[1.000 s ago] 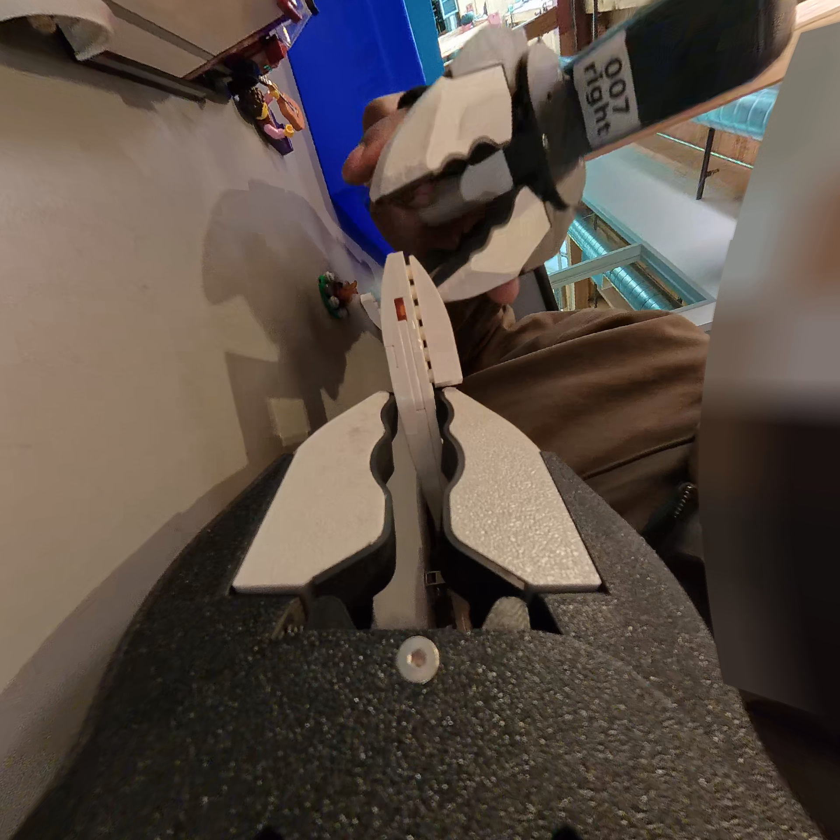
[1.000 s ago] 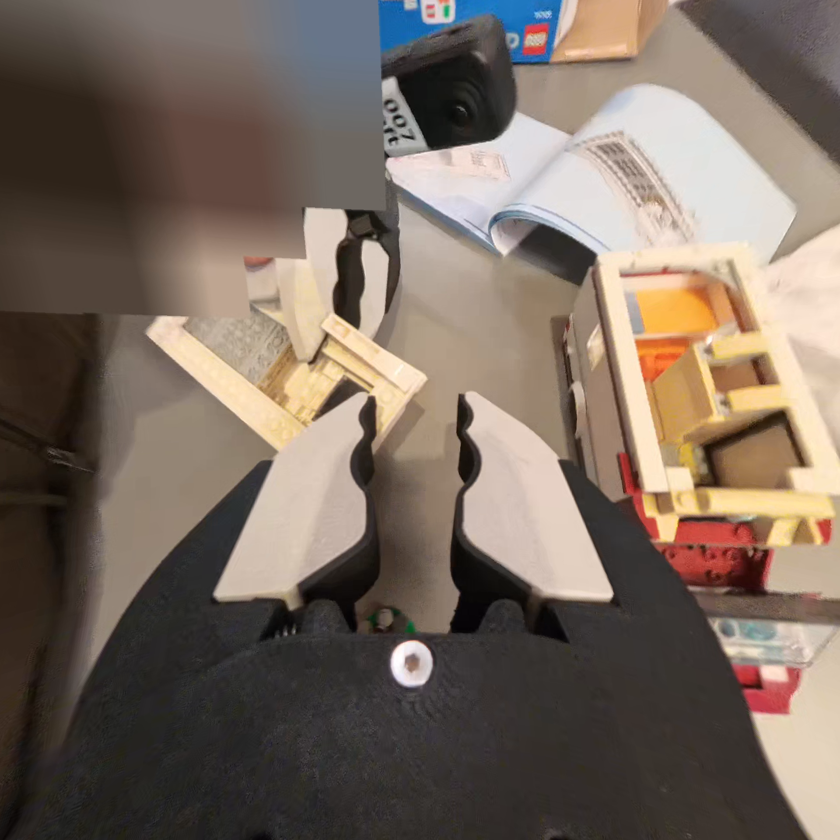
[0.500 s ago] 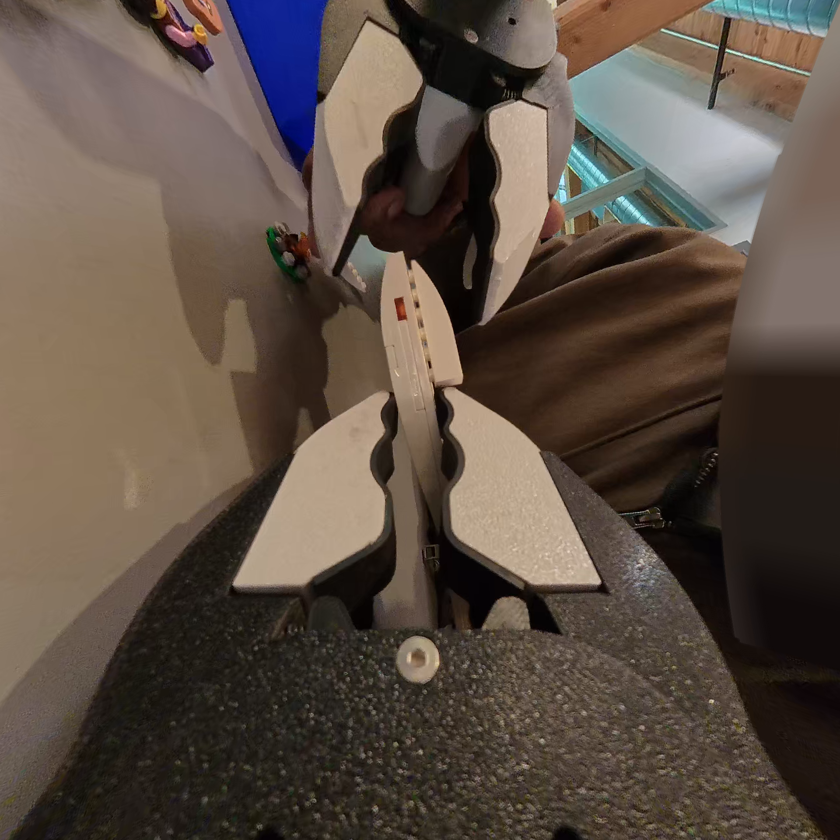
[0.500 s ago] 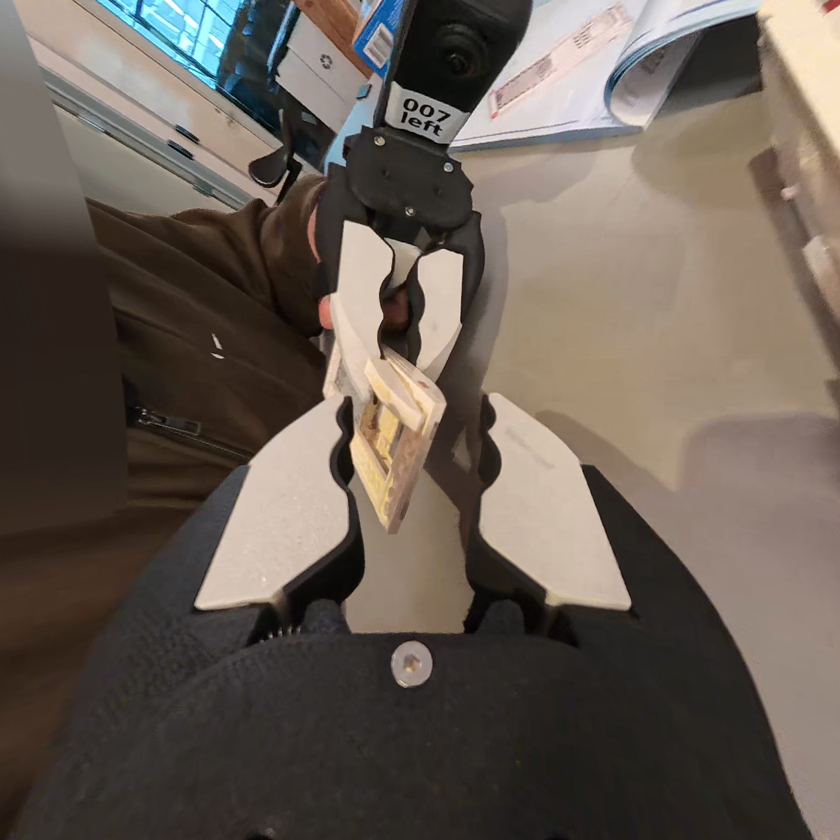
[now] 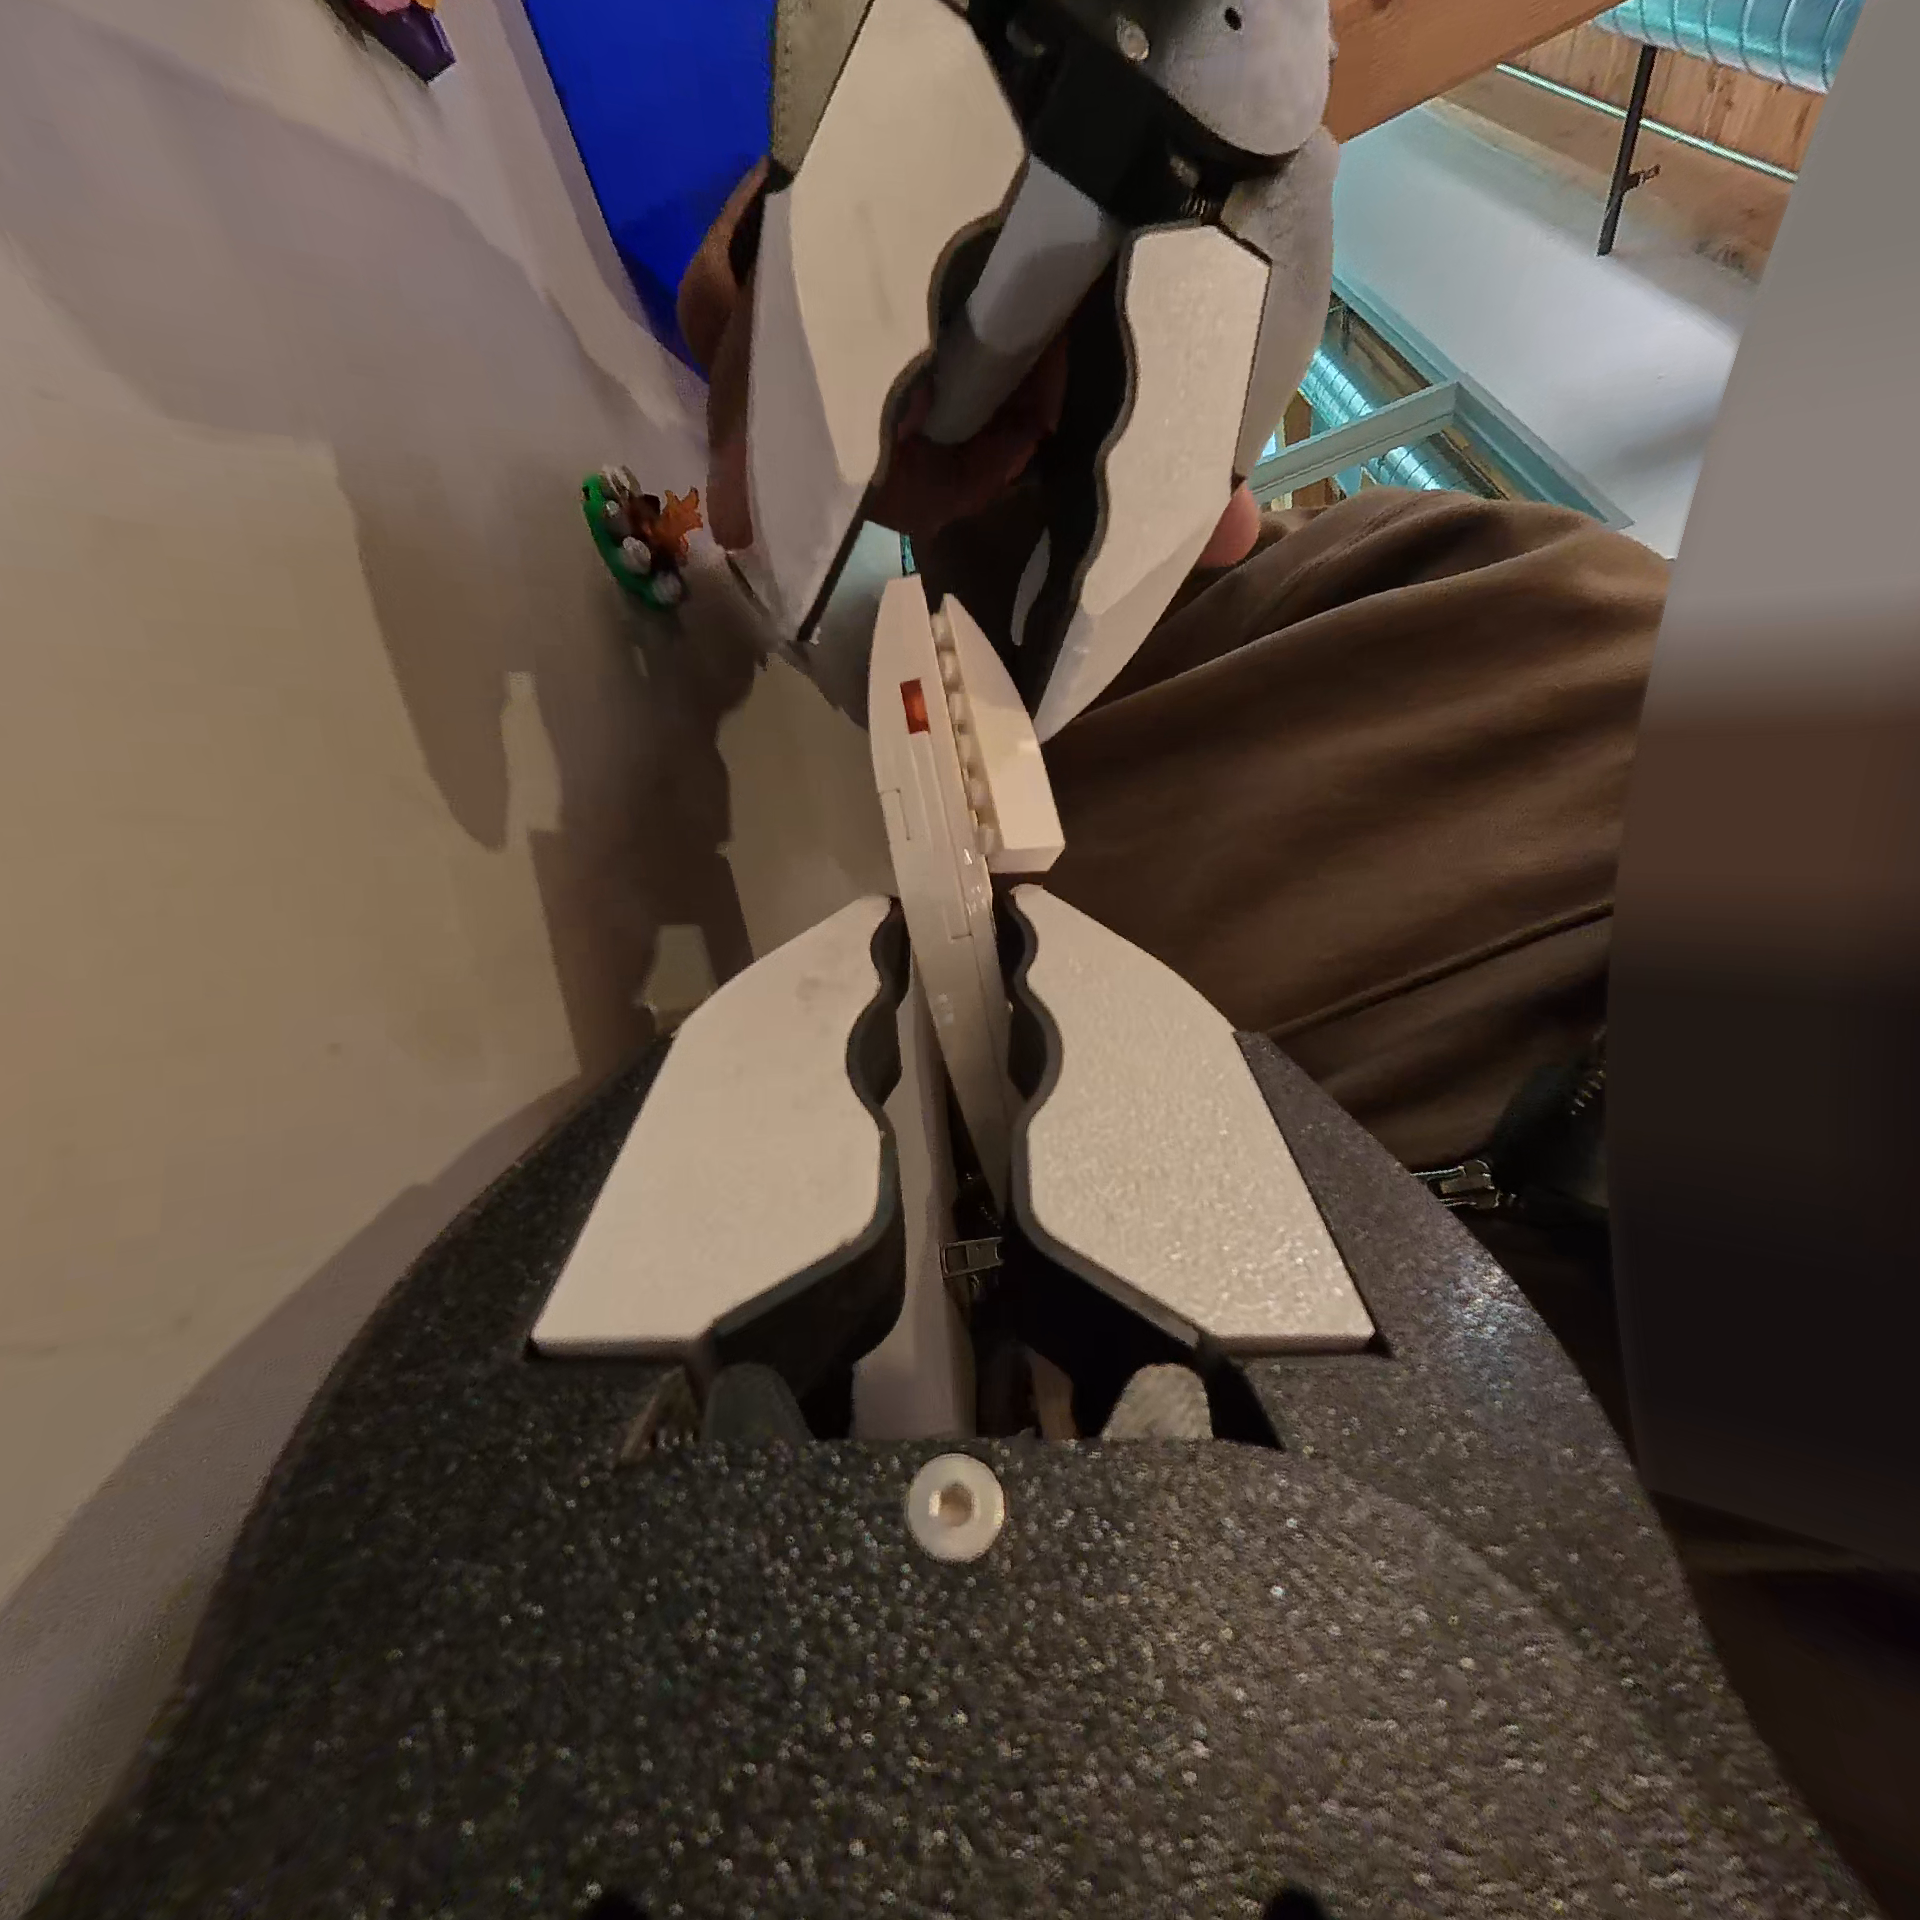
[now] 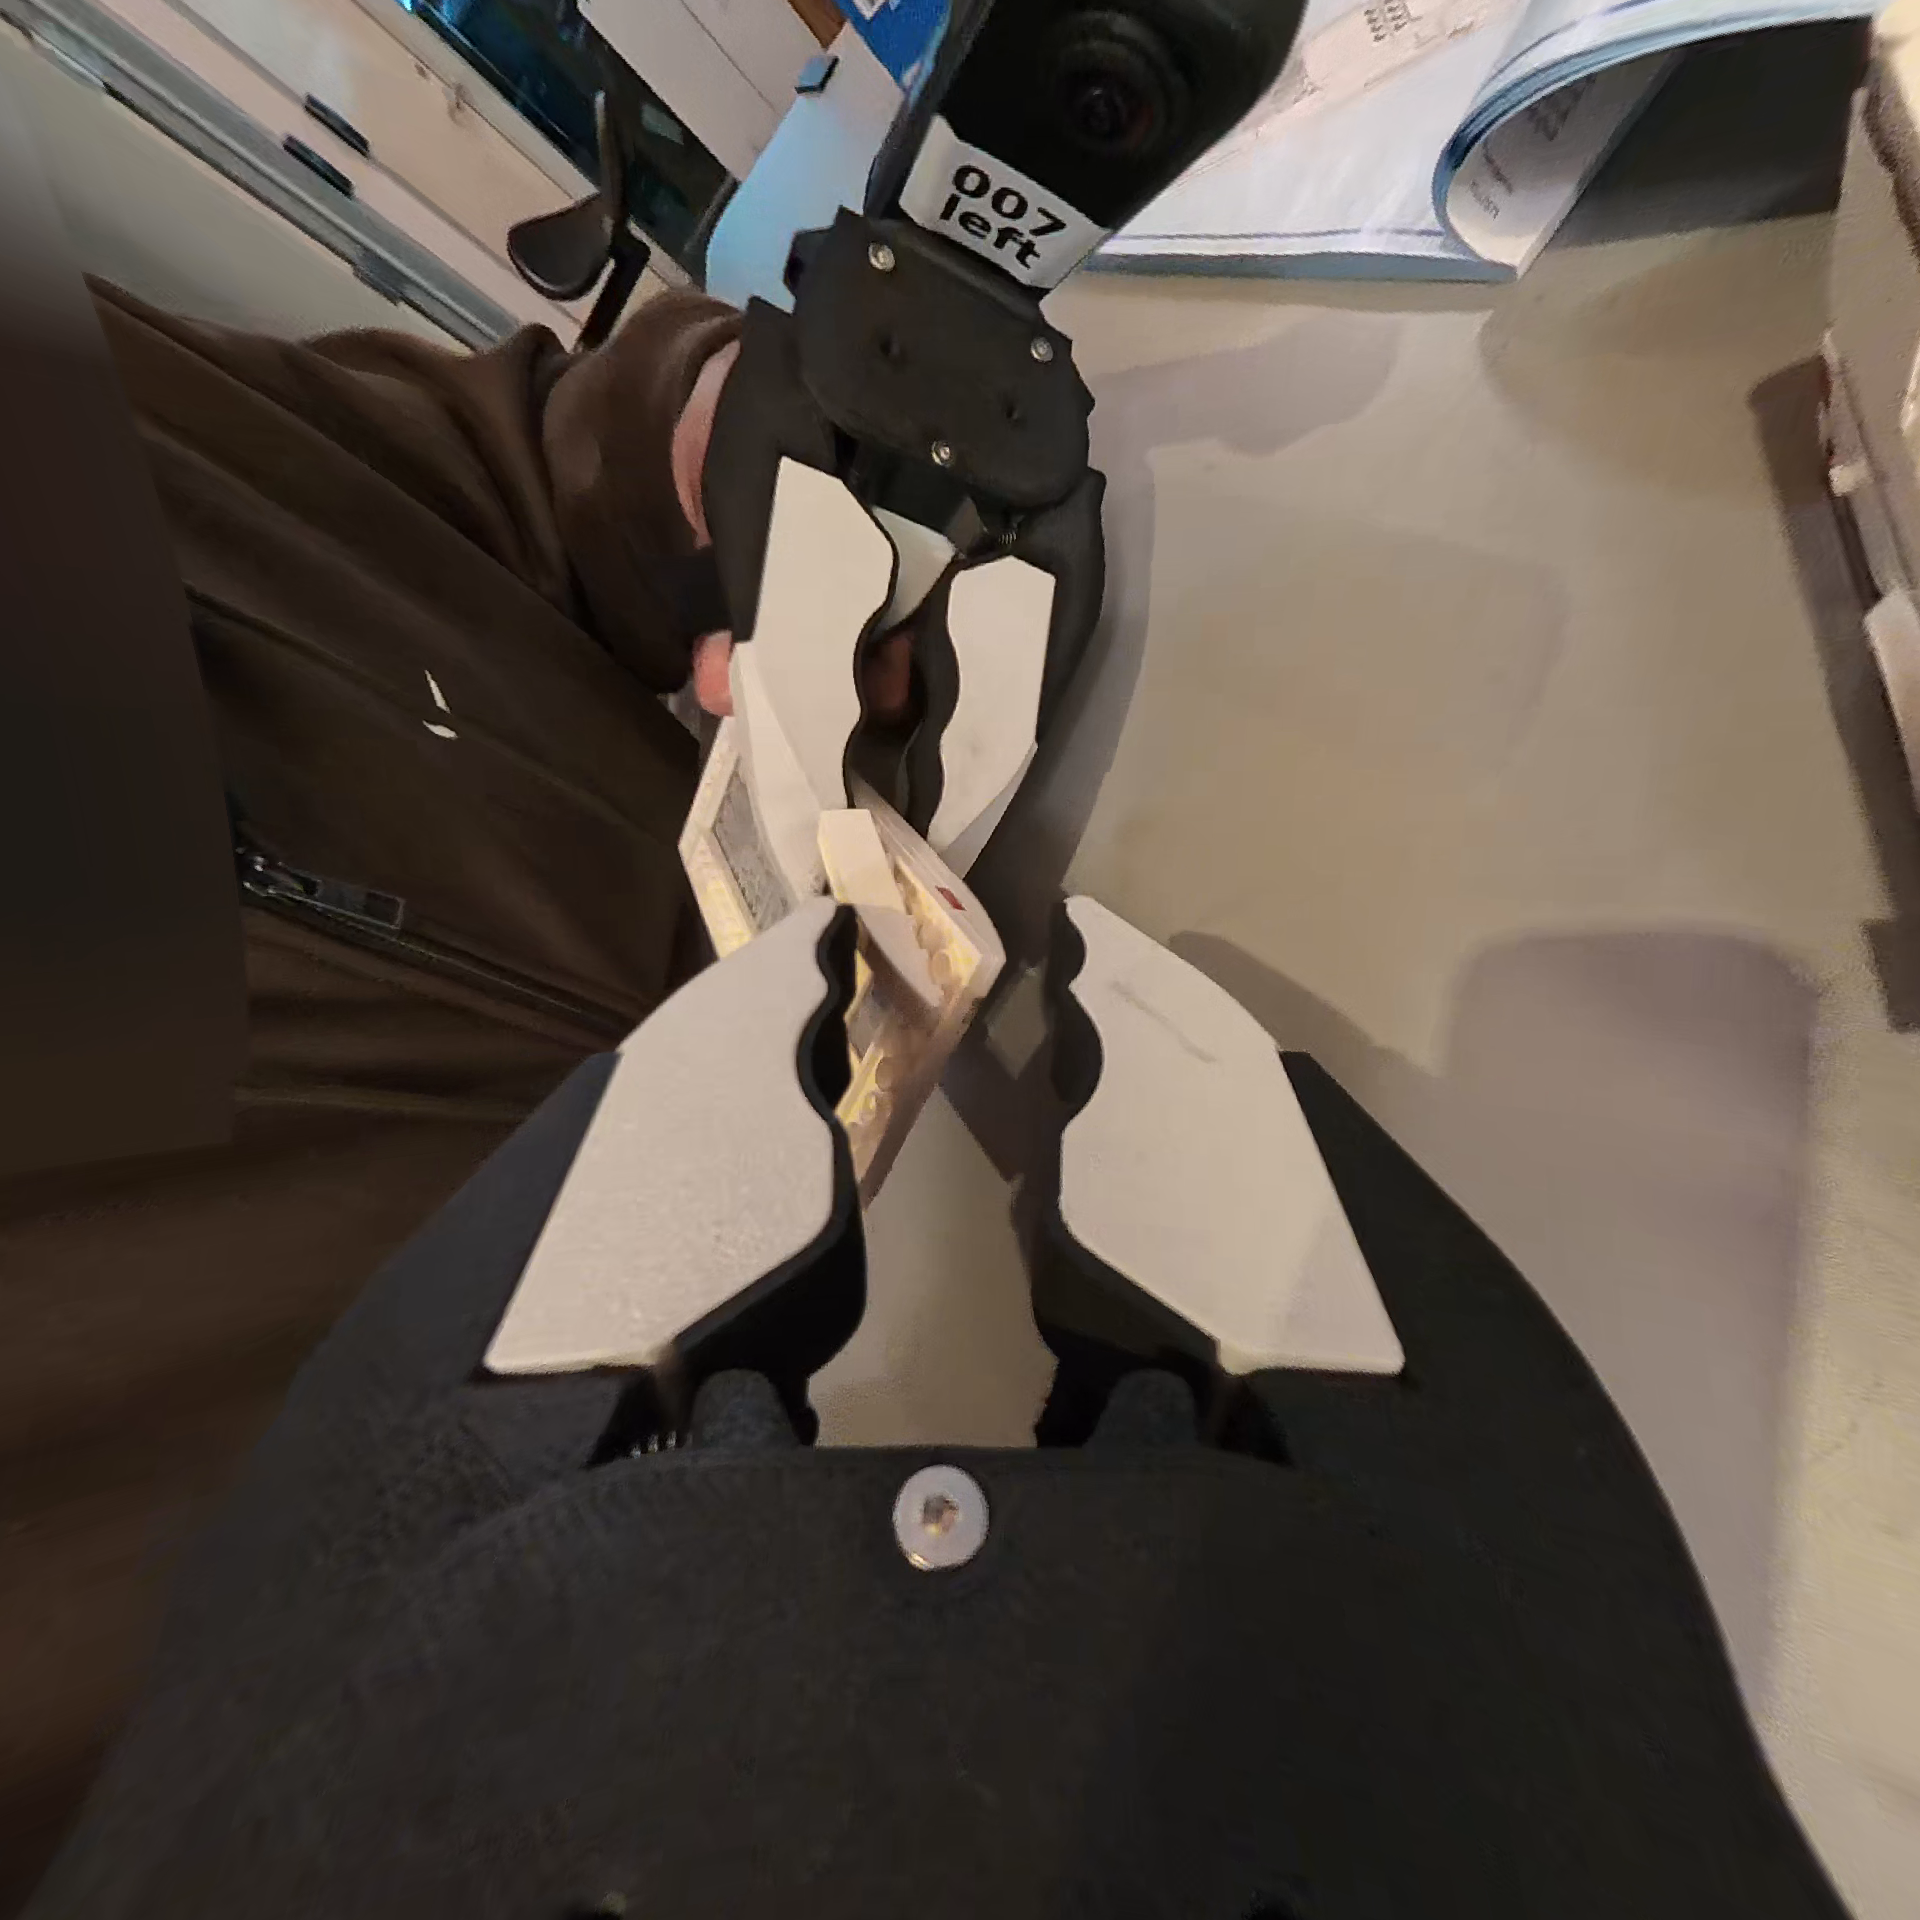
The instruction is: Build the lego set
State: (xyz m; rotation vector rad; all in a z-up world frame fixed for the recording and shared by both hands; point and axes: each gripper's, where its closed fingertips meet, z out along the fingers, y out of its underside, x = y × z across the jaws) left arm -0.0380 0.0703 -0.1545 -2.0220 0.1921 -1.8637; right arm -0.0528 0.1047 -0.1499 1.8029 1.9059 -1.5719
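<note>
Between my two grippers, held up off the grey table, sits a flat cream brick panel. My left gripper is clenched on it: both pads press the panel's two faces, and the panel runs edge-on straight out along the finger axis, its long axis in line with the fingers. My right gripper faces the left one nearly head-on and stands released. The panel's far end lies between its fingers, close against the left-hand finger though I cannot tell if it touches, with a clear gap to the right-hand finger. Seen from the right wrist, the panel lies tilted across the opening rather than square to the pads. A studded strip and a small red piece show on the panel. Containers: a blue box stands at the far table edge, contents not visible. A small green studded piece lies on the table beside it; an open booklet lies behind the left gripper.
</note>
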